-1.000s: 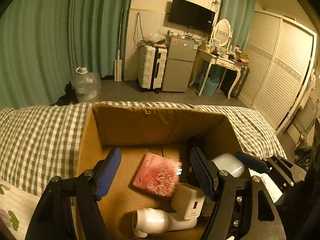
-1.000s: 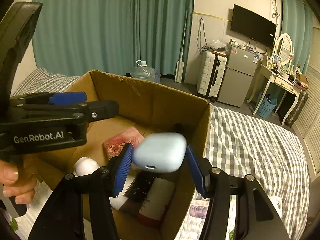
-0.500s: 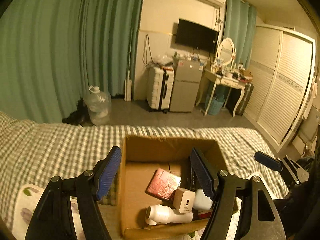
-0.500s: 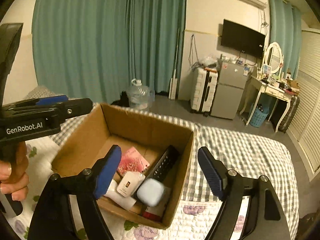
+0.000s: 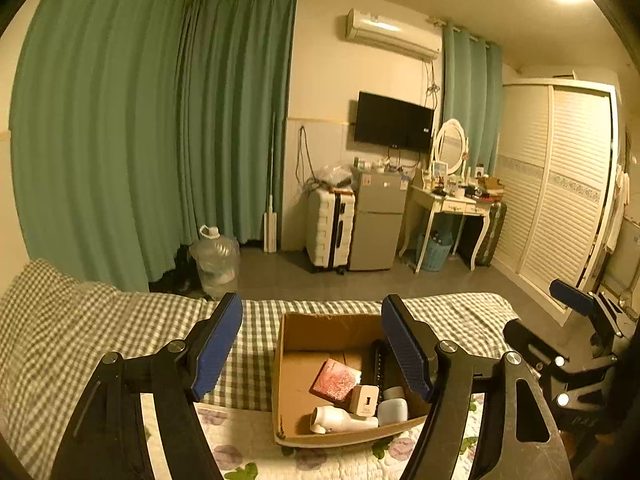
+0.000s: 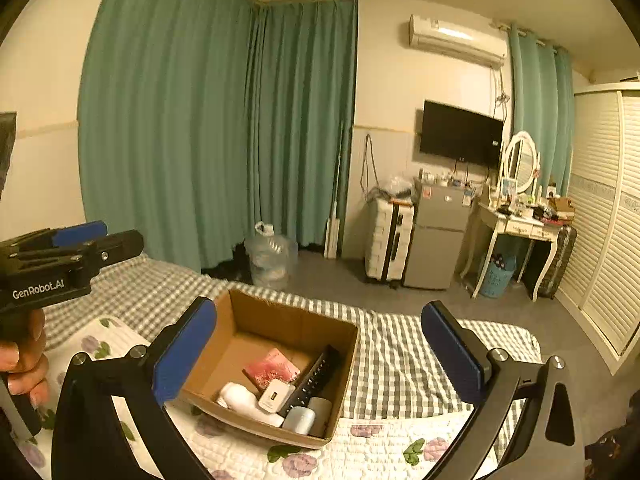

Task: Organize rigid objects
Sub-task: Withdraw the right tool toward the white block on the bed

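An open cardboard box (image 5: 292, 332) (image 6: 280, 320) sits on the bed. Inside lie a red patterned packet (image 5: 335, 378) (image 6: 271, 368), a white charger (image 5: 365, 400) (image 6: 276, 395), a white bottle (image 5: 340, 420) (image 6: 240, 398), a black remote (image 6: 316, 376) and a pale blue case (image 5: 393, 410) (image 6: 299, 420). My left gripper (image 5: 312, 346) is open and empty, high above and behind the box. My right gripper (image 6: 318, 356) is open and empty, also well above the box. The right gripper shows at the right of the left wrist view (image 5: 568, 344); the left gripper shows at the left of the right wrist view (image 6: 76, 248).
The bed has a grey checked cover (image 5: 100, 320) (image 6: 400, 360) and a white floral quilt (image 5: 248, 448) (image 6: 380, 452). Beyond the bed are a water jug (image 5: 216, 256), a white suitcase (image 5: 330, 232), a small fridge (image 5: 378, 224), a dressing table (image 5: 452, 208) and green curtains (image 5: 160, 140).
The right gripper opened and let the pale blue case drop into the box. Both grippers then rose and pulled back far from the box.
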### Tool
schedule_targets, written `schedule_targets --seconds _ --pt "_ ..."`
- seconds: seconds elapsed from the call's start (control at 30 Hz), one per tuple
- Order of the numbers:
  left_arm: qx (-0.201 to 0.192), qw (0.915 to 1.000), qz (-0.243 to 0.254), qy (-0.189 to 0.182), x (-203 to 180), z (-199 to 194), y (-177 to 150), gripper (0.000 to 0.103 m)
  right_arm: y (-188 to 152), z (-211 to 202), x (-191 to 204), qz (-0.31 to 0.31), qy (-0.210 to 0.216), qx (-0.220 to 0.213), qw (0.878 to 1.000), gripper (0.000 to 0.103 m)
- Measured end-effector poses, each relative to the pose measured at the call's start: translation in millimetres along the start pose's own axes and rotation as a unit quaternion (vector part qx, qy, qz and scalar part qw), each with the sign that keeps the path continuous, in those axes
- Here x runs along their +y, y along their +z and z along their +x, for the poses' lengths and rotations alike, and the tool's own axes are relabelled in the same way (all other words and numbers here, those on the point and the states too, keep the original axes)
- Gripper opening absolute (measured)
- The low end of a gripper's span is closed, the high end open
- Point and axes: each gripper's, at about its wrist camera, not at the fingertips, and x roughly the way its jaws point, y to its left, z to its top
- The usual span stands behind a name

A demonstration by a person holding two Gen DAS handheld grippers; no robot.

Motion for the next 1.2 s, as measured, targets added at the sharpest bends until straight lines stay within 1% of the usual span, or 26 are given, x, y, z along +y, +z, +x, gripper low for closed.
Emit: schedule_targets --seconds 0.17,0.23,0.3,0.4,0.57,0.7,0.8,1.0,1.1,1.2 --pt "-0.018 0.9998 -0.004 -0.002 4 -35 2 0.075 4 -37 6 -0.005 -0.003 -0.013 1.0 0.103" --pt "-0.024 0.9997 -0.005 -0.008 6 -44 0 0.075 2 -50 9 -0.008 -0.005 -0.017 1.0 0.103" --pt "-0.032 0.9995 0.001 -0.005 6 -55 -4 0.075 -1 -63 12 -0.013 -0.008 -0.022 1.0 0.103" --pt "-0.039 0.9991 0.012 0.003 5 -65 -12 0.075 -8 -78 16 -0.016 -0.014 -0.027 0.999 0.103" --pt "-0.037 0.9988 0.025 0.021 3 -69 -32 0.075 -20 -90 19 -0.005 -0.016 -0.025 1.0 0.103" --pt "-0.04 0.998 0.037 0.031 0 -62 -52 0.075 -32 -90 22 -0.005 -0.014 -0.02 1.0 0.103" --pt "-0.029 0.9982 0.042 0.032 -2 -52 -68 0.075 -47 -83 24 -0.006 -0.022 -0.018 1.0 0.103" --pt "-0.003 0.9978 0.062 0.024 -5 -33 -100 0.075 -83 -51 30 -0.005 -0.006 0.029 1.0 0.103" --pt "0.021 0.9978 0.061 0.014 -4 -20 -115 0.075 -98 -38 35 -0.009 -0.003 0.046 0.999 0.103" --pt "0.057 0.9975 0.042 0.003 2 -5 -129 0.075 -114 -25 39 -0.007 0.004 0.063 0.998 0.103"
